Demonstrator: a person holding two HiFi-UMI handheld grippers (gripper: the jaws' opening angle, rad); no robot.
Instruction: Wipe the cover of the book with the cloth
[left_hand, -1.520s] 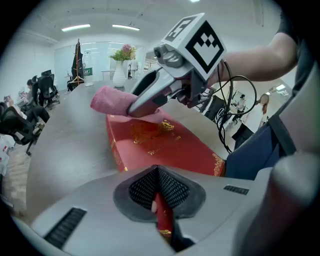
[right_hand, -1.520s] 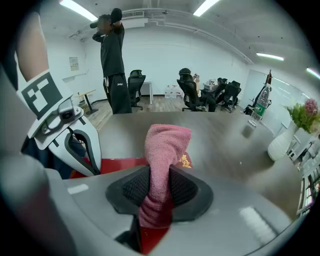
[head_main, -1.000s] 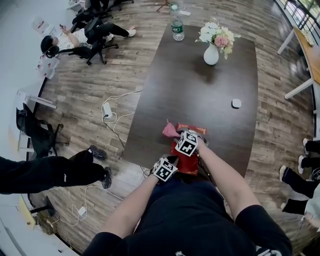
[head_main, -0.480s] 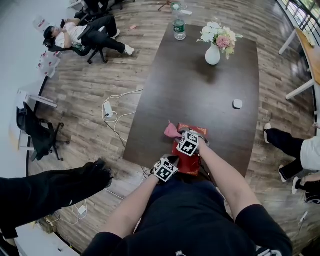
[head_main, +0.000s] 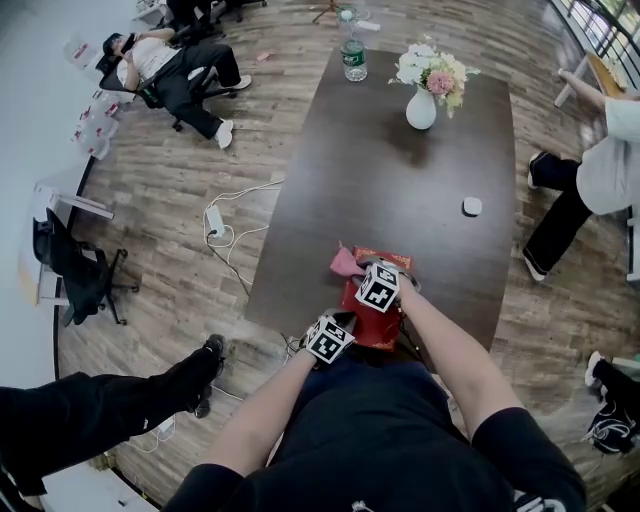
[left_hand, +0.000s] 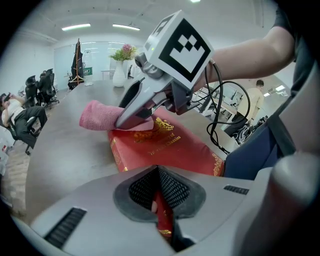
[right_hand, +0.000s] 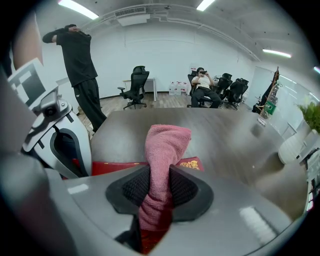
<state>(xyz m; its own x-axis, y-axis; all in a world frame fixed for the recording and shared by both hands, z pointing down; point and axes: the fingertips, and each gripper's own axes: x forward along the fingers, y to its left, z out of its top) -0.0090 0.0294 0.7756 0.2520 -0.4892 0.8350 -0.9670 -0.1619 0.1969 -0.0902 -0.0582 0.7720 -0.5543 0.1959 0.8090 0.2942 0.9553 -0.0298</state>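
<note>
The left gripper (left_hand: 160, 199) has its jaws closed on the near edge of the red book (left_hand: 175, 147), with the mesh pads pressing the cover and pages from both sides. The right gripper (right_hand: 157, 192) is clamped on a pink cloth (right_hand: 165, 145). The bunched fabric fills the gap between its pads and sticks out ahead of the jaws.

The left gripper view shows the right gripper tilted down over the far part of the book. It presses the cloth onto the cover near the gold lettering. The free end of the cloth reaches past the book's far left corner and lies on the table (head_main: 400, 190).

The book lies flat at the near edge of the dark table, just in front of the person, its red cover trimmed with gold ornament. The two grippers are close together above it, the left at the near end and the right at the far end.

Further off, a small white object (head_main: 472, 206) sits toward the table's right edge, well apart from the book. At the far end stand a white vase of flowers (head_main: 421, 108) and a water bottle (head_main: 352, 55), the bottle at the far left corner.

On the wooden floor left of the table lie a power strip (head_main: 213, 220) and its white cables. One person reclines in an office chair (head_main: 165, 70) beyond the far left corner, and another stands to the right of the table (head_main: 600, 170).
</note>
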